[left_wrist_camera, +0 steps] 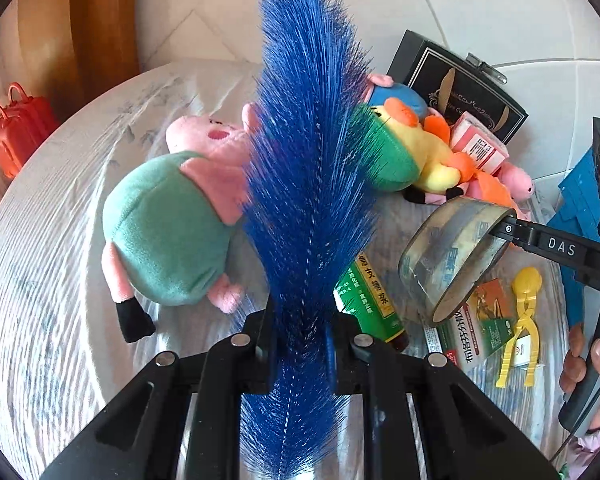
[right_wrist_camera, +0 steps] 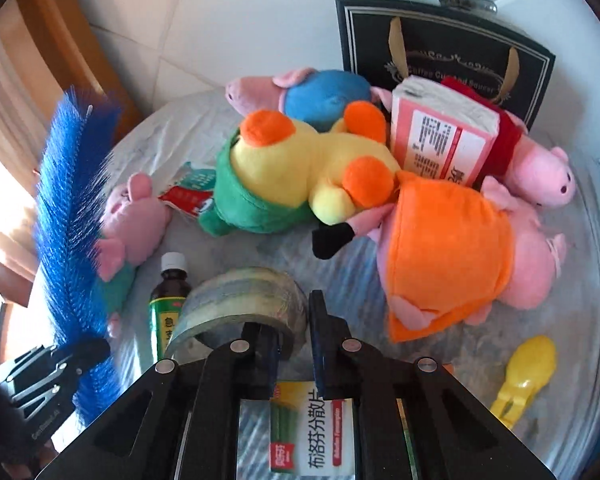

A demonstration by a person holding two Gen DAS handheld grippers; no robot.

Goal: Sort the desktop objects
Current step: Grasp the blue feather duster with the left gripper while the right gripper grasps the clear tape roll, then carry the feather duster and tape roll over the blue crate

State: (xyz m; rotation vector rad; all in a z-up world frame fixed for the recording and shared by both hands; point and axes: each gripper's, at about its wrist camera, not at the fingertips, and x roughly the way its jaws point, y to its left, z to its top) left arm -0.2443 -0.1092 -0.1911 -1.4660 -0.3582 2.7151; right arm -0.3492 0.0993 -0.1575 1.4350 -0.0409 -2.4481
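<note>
My left gripper [left_wrist_camera: 302, 344] is shut on a blue bristle brush [left_wrist_camera: 312, 168] and holds it upright above the table; it also shows in the right wrist view [right_wrist_camera: 74, 216]. My right gripper [right_wrist_camera: 294, 328] is shut on the wall of a clear tape roll [right_wrist_camera: 240, 304], one finger inside the ring, lifted off the table. In the left wrist view the tape roll [left_wrist_camera: 452, 256] hangs from the right gripper's fingers [left_wrist_camera: 512, 230]. Below lie a green medicine bottle [left_wrist_camera: 370, 300], a medicine box [right_wrist_camera: 316, 432] and a yellow clip toy [left_wrist_camera: 524, 320].
Plush toys crowd the round table [left_wrist_camera: 40, 280]: a green-dressed pig [left_wrist_camera: 172, 220], a yellow duck [right_wrist_camera: 308, 168], an orange-dressed pig [right_wrist_camera: 456, 256], a blue-dressed pig [right_wrist_camera: 320, 92], a red-dressed pig [right_wrist_camera: 540, 160]. A pink box [right_wrist_camera: 440, 140] and a black gift bag [right_wrist_camera: 448, 40] stand behind. A red toy suitcase [left_wrist_camera: 18, 128] is far left.
</note>
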